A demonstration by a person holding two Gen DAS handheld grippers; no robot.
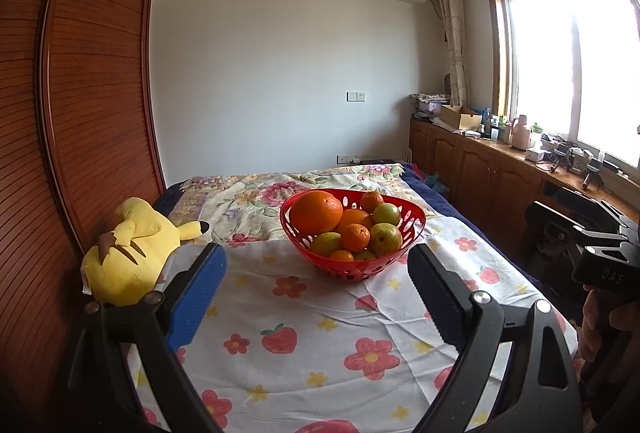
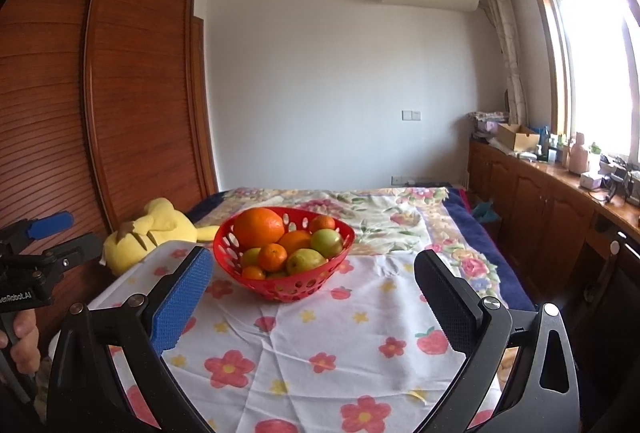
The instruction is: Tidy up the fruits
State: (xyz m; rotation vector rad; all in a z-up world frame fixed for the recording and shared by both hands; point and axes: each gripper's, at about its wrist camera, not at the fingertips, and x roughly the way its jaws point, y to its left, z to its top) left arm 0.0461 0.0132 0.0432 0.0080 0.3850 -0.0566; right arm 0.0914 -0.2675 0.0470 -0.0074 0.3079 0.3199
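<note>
Red perforated fruit basket [image 1: 352,233] at twelve o'clock on flowered cloth [image 1: 304,333], heaped with large orange [image 1: 316,211], small tangerines [image 1: 355,237] and green fruits [image 1: 386,238]; yellow plush toy [image 1: 128,249] at ten o'clock; left gripper [image 1: 318,293] spread wide, gripping nothing; right gripper [image 2: 314,293] likewise agape, empty, short of basket.

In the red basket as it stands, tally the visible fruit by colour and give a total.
Orange fruit: 5
Green fruit: 4
Total visible in the red basket: 9; more may lie hidden beneath.
</note>
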